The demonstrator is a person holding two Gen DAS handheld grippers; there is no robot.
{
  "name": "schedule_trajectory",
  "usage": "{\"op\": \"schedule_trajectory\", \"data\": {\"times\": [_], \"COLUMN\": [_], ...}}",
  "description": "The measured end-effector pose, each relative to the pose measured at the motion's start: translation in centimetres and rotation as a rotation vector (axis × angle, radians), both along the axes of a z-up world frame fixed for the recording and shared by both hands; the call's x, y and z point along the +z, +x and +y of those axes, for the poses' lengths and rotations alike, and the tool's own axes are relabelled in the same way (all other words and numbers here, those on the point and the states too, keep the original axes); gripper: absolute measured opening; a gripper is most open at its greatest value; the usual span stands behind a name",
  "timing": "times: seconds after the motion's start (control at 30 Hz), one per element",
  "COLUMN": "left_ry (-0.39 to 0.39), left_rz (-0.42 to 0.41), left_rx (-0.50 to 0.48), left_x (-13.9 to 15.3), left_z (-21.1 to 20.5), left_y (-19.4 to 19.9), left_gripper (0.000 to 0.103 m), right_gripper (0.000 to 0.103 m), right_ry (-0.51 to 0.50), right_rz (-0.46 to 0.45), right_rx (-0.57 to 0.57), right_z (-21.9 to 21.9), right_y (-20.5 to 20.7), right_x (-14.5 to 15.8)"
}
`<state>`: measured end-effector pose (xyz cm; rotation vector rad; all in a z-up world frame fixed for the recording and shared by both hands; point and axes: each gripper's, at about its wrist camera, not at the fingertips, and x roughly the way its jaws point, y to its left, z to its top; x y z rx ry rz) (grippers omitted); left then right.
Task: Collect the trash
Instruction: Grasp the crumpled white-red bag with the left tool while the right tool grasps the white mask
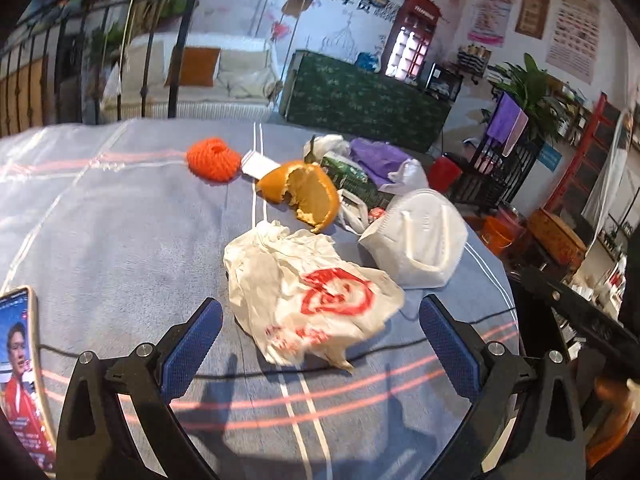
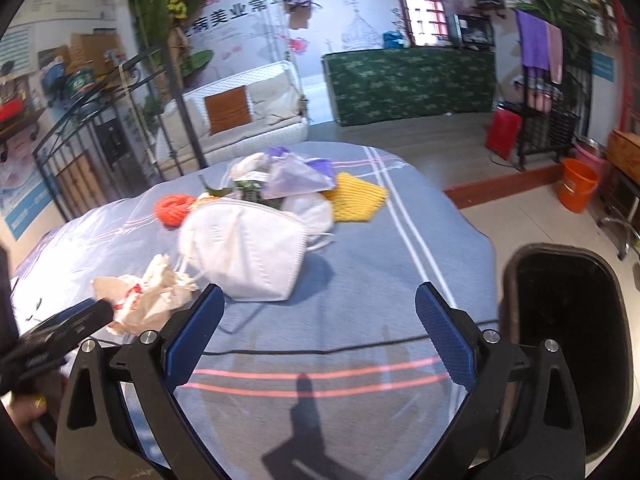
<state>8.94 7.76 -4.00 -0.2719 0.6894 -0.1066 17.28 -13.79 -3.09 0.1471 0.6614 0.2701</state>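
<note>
In the left wrist view the left gripper (image 1: 320, 340) stands wide open above the table (image 1: 120, 220), which has a blue-grey cloth with pink and white stripes, and it holds nothing. Between its blue fingers (image 1: 192, 344), a little toward 12 o'clock, lies a crumpled white wrapper (image 1: 312, 292) with red print. A thin black cable (image 1: 440, 338) runs across the cloth just under it. At 8 o'clock a phone (image 1: 20, 364) with a lit screen lies on the table edge. Beyond the wrapper, at 1 o'clock, rests a white face mask (image 1: 416, 236), and at 12 o'clock an orange peel (image 1: 308, 196). Further, at 11 o'clock, lies an orange foam net (image 1: 214, 160).

In the right wrist view the right gripper (image 2: 320, 336) is also wide open and empty over the cloth. At 3 o'clock, beside the table, stands a black bin (image 2: 568, 340). The face mask (image 2: 244, 252) lies near 11 o'clock, the wrapper (image 2: 148, 296) at 9 o'clock. Further behind the mask sits a pile with a purple bag (image 2: 296, 176) and a yellow net (image 2: 356, 196).
</note>
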Motion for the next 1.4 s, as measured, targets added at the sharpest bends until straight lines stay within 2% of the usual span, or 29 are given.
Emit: {"op": "schedule_trajectory", "data": {"times": [0.2,0.33,0.4,0.47,0.5,0.7,0.9,0.93,0.97,1.0,1.07,1.13,1.27,1.4], "left_ry": [-0.005,-0.023,-0.050,-0.065,-0.071,-0.129,-0.163,-0.162,-0.160,-0.159,-0.158,-0.154,-0.152,-0.162], "left_rz": [0.111,0.142,0.163,0.157,0.151,0.129,0.124,0.122,0.120,0.118,0.118,0.116,0.115,0.112], "left_rx": [-0.025,-0.014,-0.007,-0.003,-0.005,0.018,0.038,0.038,0.038,0.039,0.042,0.045,0.045,0.049], "left_x": [-1.7,-2.8,-3.4,-3.6,-3.6,-3.3,-3.0,-3.0,-2.9,-2.9,-3.0,-3.1,-3.0,-2.9], "left_z": [0.1,0.3,0.8,1.3,1.4,2.8,3.6,3.6,3.5,3.5,3.4,3.3,3.2,3.3], "left_y": [3.8,3.8,4.1,3.9,3.7,2.8,2.1,2.1,2.1,2.0,2.0,2.0,2.0,1.8], "left_gripper": [0.097,0.095,0.085,0.080,0.070,0.050,0.047,0.047,0.047,0.047,0.047,0.047,0.047,0.047], "right_gripper": [0.095,0.096,0.096,0.096,0.096,0.096,0.095,0.089,0.075,0.067,0.035,0.017,0.005,0.005], "right_ry": [-0.008,0.016,0.042,0.056,0.059,0.042,0.049,0.046,0.042,0.034,0.010,-0.005,-0.020,-0.048], "right_rz": [-0.005,0.013,0.030,0.047,0.055,0.084,0.124,0.124,0.120,0.120,0.115,0.105,0.053,0.003], "right_rx": [0.048,0.084,0.095,0.102,0.106,0.110,0.109,0.107,0.107,0.111,0.117,0.133,0.152,0.177], "right_z": [1.6,2.5,2.8,3.2,3.4,4.5,5.0,5.1,5.3,5.5,5.8,6.2,6.5,7.2], "right_y": [0.6,1.8,2.7,3.3,3.7,6.0,7.9,8.0,8.2,8.2,8.2,7.9,6.7,5.2], "right_x": [0.4,0.2,0.0,-0.4,-0.7,-1.7,-2.9,-3.0,-3.1,-3.1,-3.3,-3.3,-2.7,-1.8]}}
